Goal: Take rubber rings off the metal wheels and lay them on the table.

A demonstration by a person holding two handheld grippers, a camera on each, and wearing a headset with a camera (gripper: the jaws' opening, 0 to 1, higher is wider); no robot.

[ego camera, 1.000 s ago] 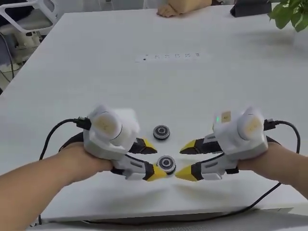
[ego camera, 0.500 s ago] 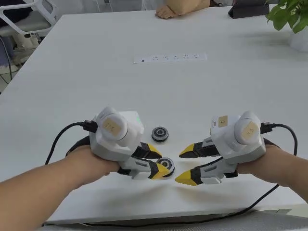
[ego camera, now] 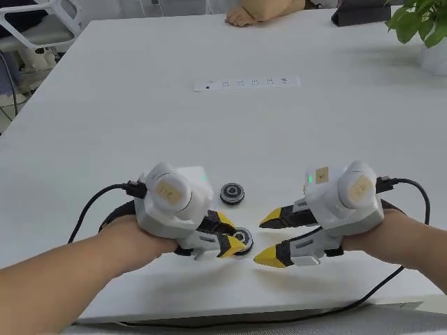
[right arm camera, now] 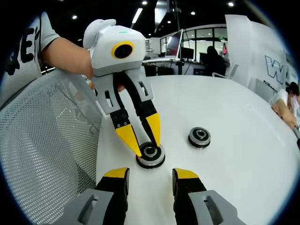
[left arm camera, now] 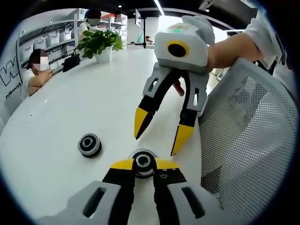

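Observation:
Two metal wheels with black rubber rings lie on the white table (ego camera: 140, 105). The near wheel (ego camera: 243, 239) sits between the yellow tips of my left gripper (ego camera: 230, 234), which is shut on it; the left gripper view has that wheel (left arm camera: 143, 161) clamped between the jaws. Facing it from the right, my right gripper (ego camera: 267, 239) stands open a short way off with nothing in it. Its own view looks at the clamped wheel (right arm camera: 150, 154) just beyond its open fingertips (right arm camera: 117, 172). The far wheel (ego camera: 232, 193) lies free behind them.
A white power strip (ego camera: 246, 84) lies mid-table. A potted plant (ego camera: 418, 21) stands at the far right, and a person's hand (ego camera: 244, 14) rests on the far edge. The table's front edge runs just below the grippers. A mesh chair (left arm camera: 243, 140) is behind.
The left gripper has slid right onto the near wheel and its jaws have come together on it. The right gripper has held nearly still, open.

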